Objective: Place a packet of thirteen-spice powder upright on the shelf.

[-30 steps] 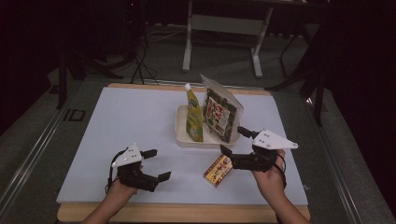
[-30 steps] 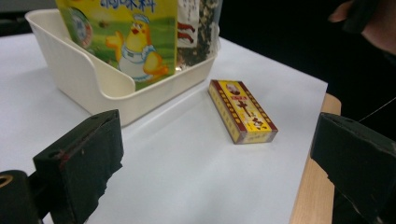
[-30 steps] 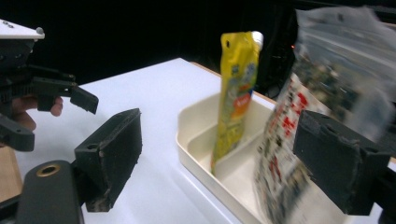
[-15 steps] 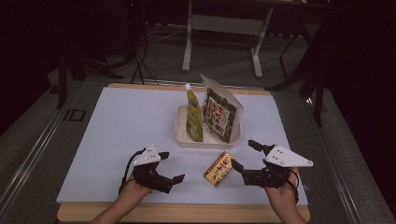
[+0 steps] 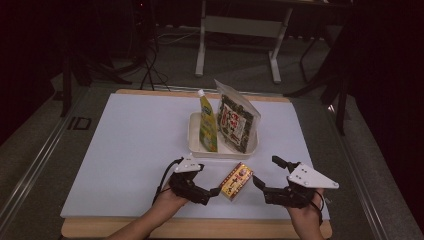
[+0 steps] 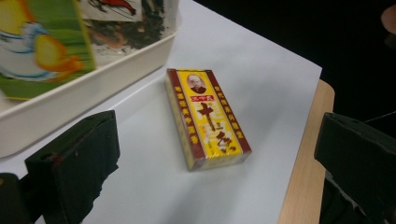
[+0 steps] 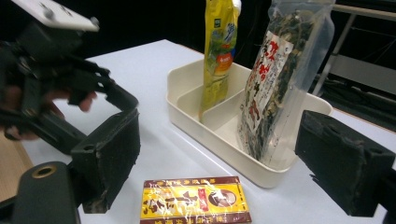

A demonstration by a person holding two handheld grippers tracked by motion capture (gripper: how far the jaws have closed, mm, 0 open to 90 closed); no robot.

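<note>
Left gripper view has its jaws spread wide, framing the yellow box [image 6: 208, 119], which lies flat on the worktop [image 5: 125, 150] just in front of the tray [image 5: 192, 135]. The right gripper [image 5: 270, 172], also wide open, sits beside the box. This looks like the approach to a pick; next the left gripper [image 5: 212, 191] must straddle the box and close.

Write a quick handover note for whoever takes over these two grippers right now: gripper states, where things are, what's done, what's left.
Left gripper: open, empty, jaws beside the box's near end.
Right gripper: open, empty, right of the box.
Yellow and red box: flat on the white board, in front of the tray, not held.
White tray: yellow-green pouch and dark snack bag stand in it.
Left: probably gripping the box and putting it in the tray.
</note>
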